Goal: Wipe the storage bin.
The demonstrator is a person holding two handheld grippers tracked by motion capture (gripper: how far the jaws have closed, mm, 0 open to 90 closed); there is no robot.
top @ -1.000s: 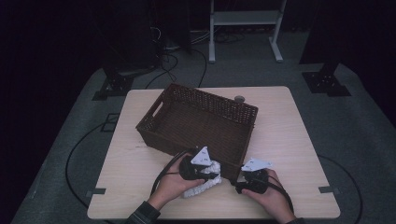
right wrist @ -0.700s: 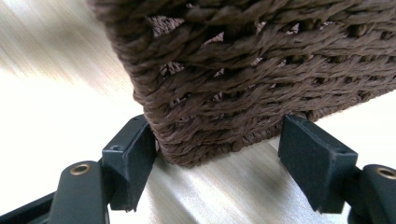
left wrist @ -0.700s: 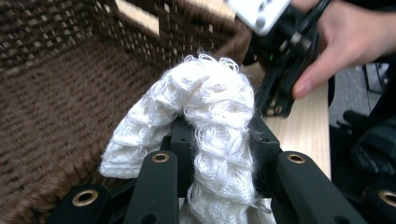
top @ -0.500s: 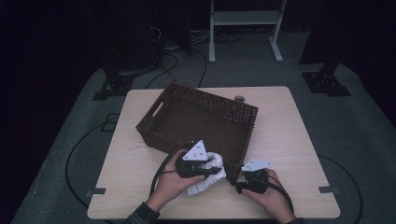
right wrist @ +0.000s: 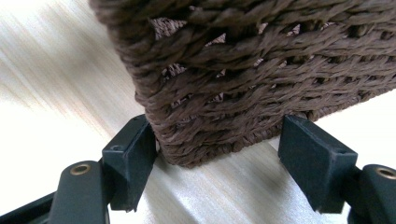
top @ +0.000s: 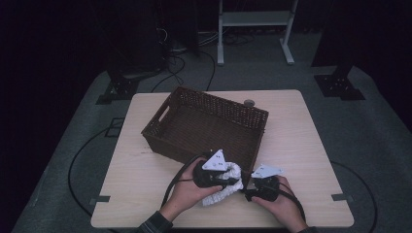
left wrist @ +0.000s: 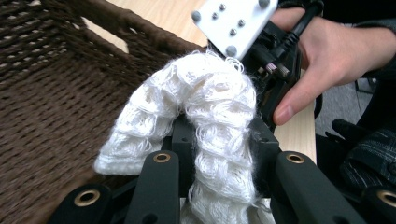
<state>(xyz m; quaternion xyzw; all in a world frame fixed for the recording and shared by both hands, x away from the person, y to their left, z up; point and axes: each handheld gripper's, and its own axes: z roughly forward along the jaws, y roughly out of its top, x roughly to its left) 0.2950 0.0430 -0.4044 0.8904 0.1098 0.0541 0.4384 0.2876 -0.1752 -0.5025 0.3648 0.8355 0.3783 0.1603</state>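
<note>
The left hand-held gripper (top: 227, 175) is clamped on a white knitted cloth (top: 224, 187), jaws drawn in tight around it. In the left gripper view the cloth (left wrist: 205, 121) arches up out of the 2 black jaws in a loop, 1 end drooping toward the basket's inner wall and the other running down between the jaws. From above, the cloth's loose end trails onto the table (top: 311, 145) just in front of the gripper, at the near wall of the basket (top: 194, 124). The left hand (top: 187, 194) wraps the gripper body, with its cable looping back toward the sleeve. Just beside it, the right hand-held gripper (top: 248, 189) sits low at the basket's near corner, jaws partly apart. In the right gripper view those jaws (right wrist: 219, 163) straddle the corner of the basket (right wrist: 261, 70): 1 jaw lies against the weave, the other stands clear of it, so nothing is pinched. The right hand (top: 282, 204) rests on the table behind it. The basket is dark brown wicker, rectangular, set at an angle on the pale wooden table, with a cut-out handle in its far left end. A small round fitting (top: 249, 103) sits in the tabletop beyond the basket's far rim.
</note>
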